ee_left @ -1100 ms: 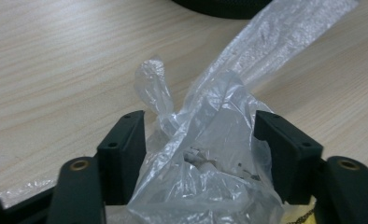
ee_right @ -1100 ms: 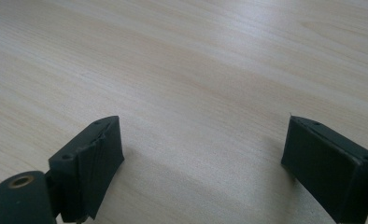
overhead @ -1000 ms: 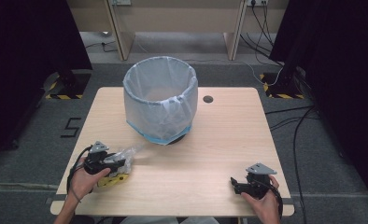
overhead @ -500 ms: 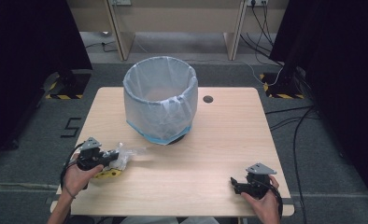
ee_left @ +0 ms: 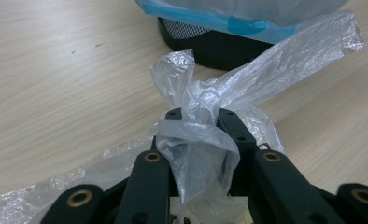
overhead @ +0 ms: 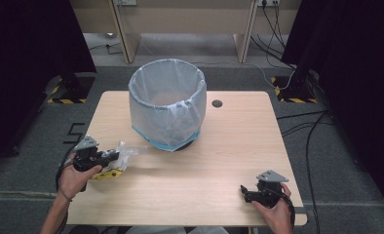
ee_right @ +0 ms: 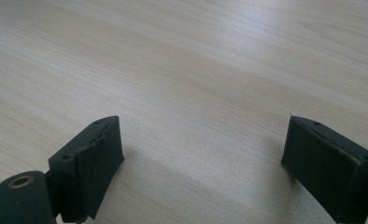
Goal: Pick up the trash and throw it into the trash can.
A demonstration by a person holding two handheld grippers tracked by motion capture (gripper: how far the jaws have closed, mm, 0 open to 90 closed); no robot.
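**Left gripper holding bag at near-left corner**

Between the earlier frames and now, the left gripper has drifted a little toward the left edge of the tabletop, taking the bag with it; the right gripper has not moved.

1. Right gripper. It rests at the near-right corner of the tabletop. In the right gripper view its jaws stand wide apart over bare wood, with nothing between them. This reads as a parked position, out of the working area.

2. Left gripper. It sits at the near-left corner. In the left gripper view its jaws are closed on a gathered fold of the bag, a clear, crumpled plastic film. A loose tail of film extends beyond the jaw tips toward the bin. Gripping the bunched part, not a single layer, probably limits slipping and tearing.

3. Bag. It lies on the tabletop under and ahead of the left gripper. Something yellow shows beneath it in the high view; what it is cannot be told.

4. Bin. It stands upright at the middle of the tabletop, toward the far edge, with a white liner folded over its rim and blue tape at the liner's lower edge. Its mouth is open upward, so it is probably the bag's destination.
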